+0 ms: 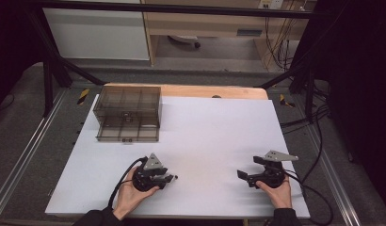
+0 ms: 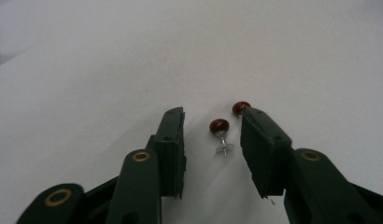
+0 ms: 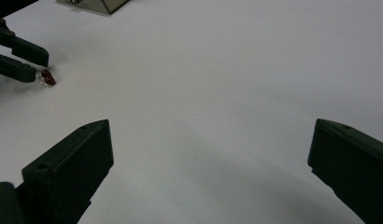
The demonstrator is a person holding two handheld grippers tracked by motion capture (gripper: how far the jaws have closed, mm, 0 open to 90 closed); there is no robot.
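Note:
Two small red-headed pins lie on the white table (image 1: 205, 136). One red pin (image 2: 219, 126), with a metal stem and a clear base, rests between the jaws of my left gripper (image 2: 213, 114). That gripper is open and touches neither side of it. The second red pin (image 2: 240, 107) peeks out beside the tip of the right-hand jaw. In the high view my left gripper (image 1: 171, 178) is low at the front left of the table. At the front right my right gripper (image 1: 243, 175) is wide open, nothing between its jaws. From the right gripper (image 3: 212, 126) the pins (image 3: 48, 77) show far off.
A smoked translucent drawer box (image 1: 127, 113) stands at the table's back left, its lower drawer pulled out; its corner (image 3: 101, 3) shows at the top of the right gripper view. Black frame posts and cables surround the table.

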